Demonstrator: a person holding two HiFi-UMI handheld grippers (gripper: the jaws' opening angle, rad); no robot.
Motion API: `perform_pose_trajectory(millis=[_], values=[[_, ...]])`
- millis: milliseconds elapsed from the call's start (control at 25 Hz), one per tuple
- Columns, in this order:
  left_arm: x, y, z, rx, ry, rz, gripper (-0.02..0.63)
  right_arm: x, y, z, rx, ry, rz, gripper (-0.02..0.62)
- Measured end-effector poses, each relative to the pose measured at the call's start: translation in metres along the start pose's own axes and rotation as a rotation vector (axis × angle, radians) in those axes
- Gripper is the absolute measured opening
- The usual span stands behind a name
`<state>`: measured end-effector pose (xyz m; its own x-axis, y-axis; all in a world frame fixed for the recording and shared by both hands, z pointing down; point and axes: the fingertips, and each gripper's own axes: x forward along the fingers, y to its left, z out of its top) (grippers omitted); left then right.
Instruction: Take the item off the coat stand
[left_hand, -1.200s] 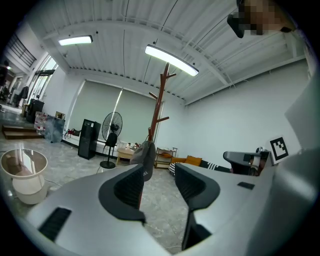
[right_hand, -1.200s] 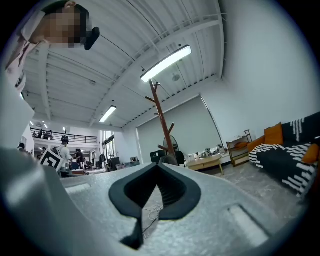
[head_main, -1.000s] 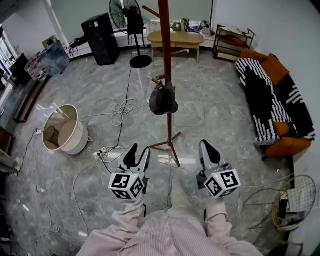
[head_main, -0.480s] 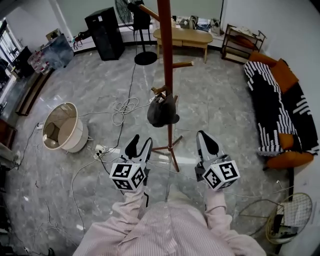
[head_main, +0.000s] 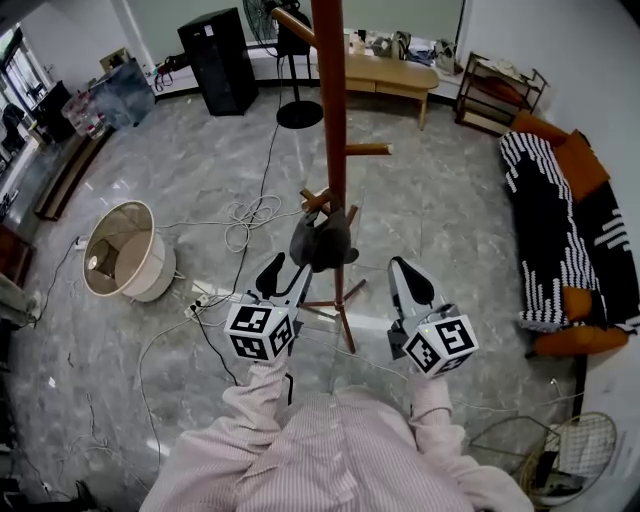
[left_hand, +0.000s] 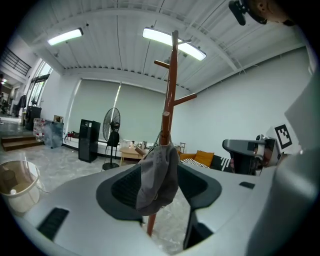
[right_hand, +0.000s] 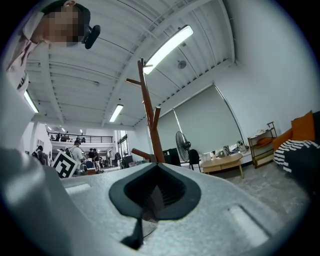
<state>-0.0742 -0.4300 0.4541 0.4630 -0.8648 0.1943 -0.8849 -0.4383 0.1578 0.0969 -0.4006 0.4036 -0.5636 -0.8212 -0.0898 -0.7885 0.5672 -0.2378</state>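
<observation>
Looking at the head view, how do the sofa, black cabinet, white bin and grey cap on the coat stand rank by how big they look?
1. sofa
2. white bin and black cabinet: they look about alike, and the cabinet stands farther off, so I leave them tied
3. grey cap, smallest

Bright, even indoor light. Ceiling strip lamps (left_hand: 172, 42) at 12 o'clock in left gripper view, slightly blown out. Another strip lamp (right_hand: 167, 47) at 1 o'clock in right gripper view. Glossy floor (head_main: 200, 200) in head view carries pale glare near centre. Shadows soft, faint. Strong fisheye bend toward all edges; black corners in both gripper views. Nearest foreground at 6 o'clock soft, out of focus there. Cap (left_hand: 157, 177) fairly sharp.
</observation>
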Motion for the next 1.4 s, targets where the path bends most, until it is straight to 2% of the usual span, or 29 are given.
perform_pose_trajectory(millis=[280, 560, 760, 840, 1400], values=[[0.039, 0.004, 0.001, 0.046, 0.064, -0.036, 0.207, 0.015, -0.015, -0.003, 0.011, 0.008, -0.002, 0.005], [0.062, 0.001, -0.003, 0.077, 0.132, -0.091, 0.207, 0.023, -0.022, -0.006, 0.044, 0.020, -0.048, 0.005], [0.069, 0.003, 0.000, 0.102, 0.142, -0.089, 0.069, 0.022, -0.028, -0.006, 0.049, 0.020, -0.071, 0.005], [0.071, 0.003, 0.000, 0.111, 0.145, -0.090, 0.041, 0.020, -0.031, -0.008, 0.055, 0.019, -0.084, 0.005], [0.059, 0.003, 0.017, 0.110, 0.109, -0.071, 0.021, 0.014, -0.026, -0.006, 0.064, 0.011, -0.088, 0.005]])
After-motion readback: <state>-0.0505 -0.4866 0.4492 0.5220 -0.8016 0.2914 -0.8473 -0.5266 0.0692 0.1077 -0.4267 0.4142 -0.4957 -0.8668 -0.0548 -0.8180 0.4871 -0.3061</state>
